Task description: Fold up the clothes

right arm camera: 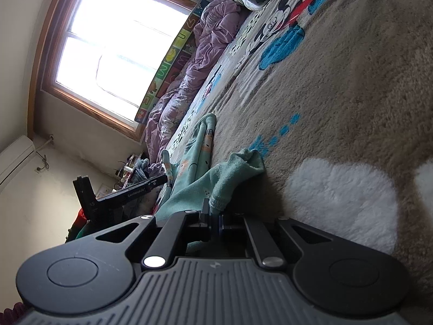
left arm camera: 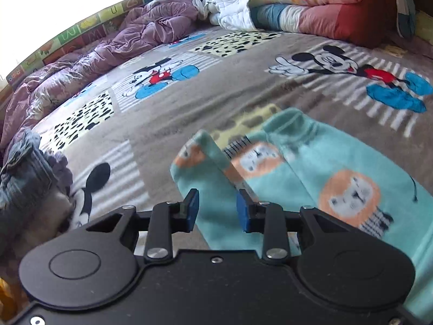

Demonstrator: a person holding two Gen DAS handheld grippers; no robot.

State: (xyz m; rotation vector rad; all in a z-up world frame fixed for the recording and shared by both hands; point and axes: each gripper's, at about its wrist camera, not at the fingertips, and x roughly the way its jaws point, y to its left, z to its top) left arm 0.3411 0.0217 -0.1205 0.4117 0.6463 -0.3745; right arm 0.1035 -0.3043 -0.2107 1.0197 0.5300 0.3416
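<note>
A teal fleece garment (left arm camera: 311, 168) printed with orange lions lies spread on the bed. My left gripper (left arm camera: 217, 208) has its blue pads closed on one narrow leg of it, and the cuff (left arm camera: 200, 140) sticks out past the fingertips. In the right wrist view that leg (right arm camera: 165, 162) stands lifted off the bed beside the left gripper (right arm camera: 121, 195). My right gripper (right arm camera: 215, 218) lies low on the blanket, shut on a bunched edge of the same garment (right arm camera: 222, 178).
A brown Mickey Mouse blanket (left arm camera: 216, 94) covers the bed. A crumpled purple duvet (left arm camera: 81, 62) runs along the far side under the window (right arm camera: 113, 40). Folded quilts (left arm camera: 297, 5) are stacked at the head. A denim pile (left arm camera: 21, 178) sits at the left edge.
</note>
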